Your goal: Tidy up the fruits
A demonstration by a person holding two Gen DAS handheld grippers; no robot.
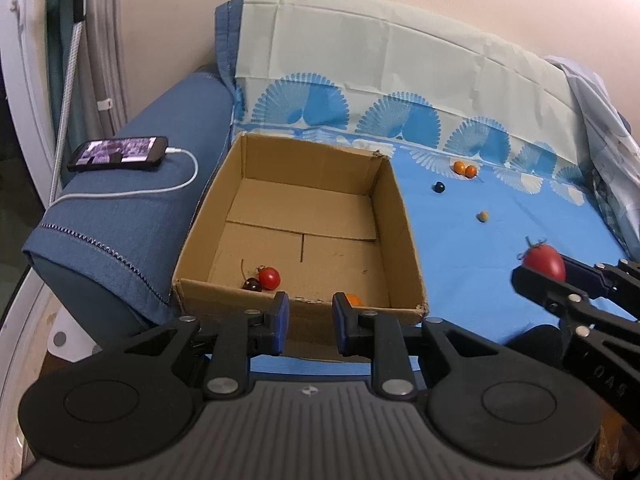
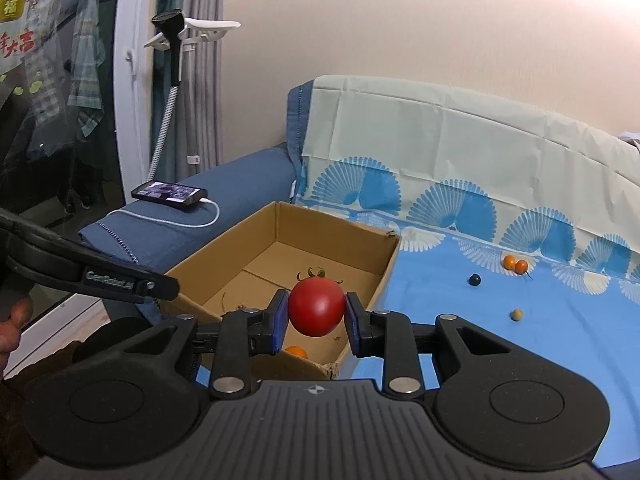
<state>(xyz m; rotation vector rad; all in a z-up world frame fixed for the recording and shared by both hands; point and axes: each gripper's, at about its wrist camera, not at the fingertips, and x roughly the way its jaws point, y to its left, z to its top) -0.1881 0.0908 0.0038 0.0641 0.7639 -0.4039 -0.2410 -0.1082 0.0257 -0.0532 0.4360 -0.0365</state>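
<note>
My right gripper (image 2: 316,316) is shut on a red tomato (image 2: 316,306) with a green stem, held above the near right corner of the open cardboard box (image 2: 384,276). In the left wrist view the tomato (image 1: 545,262) shows at the right, in that gripper (image 1: 536,276). My left gripper (image 1: 308,320) is open and empty at the box's near wall (image 1: 224,300). Inside the box lie a small red fruit (image 1: 269,278), a dark cherry (image 1: 253,285) and an orange fruit (image 1: 354,299). On the blue cloth lie two orange fruits (image 1: 465,169), a dark berry (image 1: 438,187) and a pale berry (image 1: 483,216).
The box sits on a sofa covered by a blue patterned cloth (image 1: 500,264). A phone (image 1: 118,153) on a white charging cable lies on the blue armrest (image 1: 132,216) left of the box. A stand with a hose (image 2: 170,92) stands by the wall at the left.
</note>
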